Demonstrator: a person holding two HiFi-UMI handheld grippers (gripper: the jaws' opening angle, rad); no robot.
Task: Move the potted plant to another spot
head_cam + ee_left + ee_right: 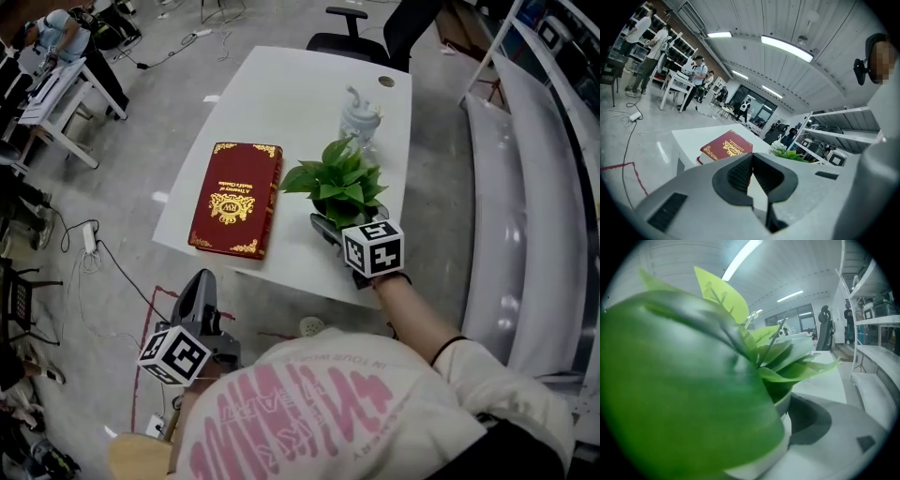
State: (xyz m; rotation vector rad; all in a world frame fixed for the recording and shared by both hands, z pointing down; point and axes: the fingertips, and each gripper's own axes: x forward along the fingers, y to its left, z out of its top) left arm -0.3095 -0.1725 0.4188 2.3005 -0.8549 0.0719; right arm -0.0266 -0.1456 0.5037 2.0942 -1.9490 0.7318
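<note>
The potted plant [342, 178], broad green leaves in a small white pot [785, 404], stands near the front right edge of the white table [281, 94]. My right gripper [347, 220] is shut on the pot from the near side. In the right gripper view the leaves [693, 380] fill most of the picture and hide the left jaw; the pot rests against the right-hand pad [811, 420]. My left gripper [199, 286] hangs low in front of the table, shut with nothing in it. Its view looks over the table's edge at the plant [792, 153].
A red hardback book [236, 197] lies flat to the left of the plant, also in the left gripper view [726, 146]. A clear jug [360, 120] stands behind the plant. A black office chair [347, 42] is at the far side, grey shelving [525, 187] at right.
</note>
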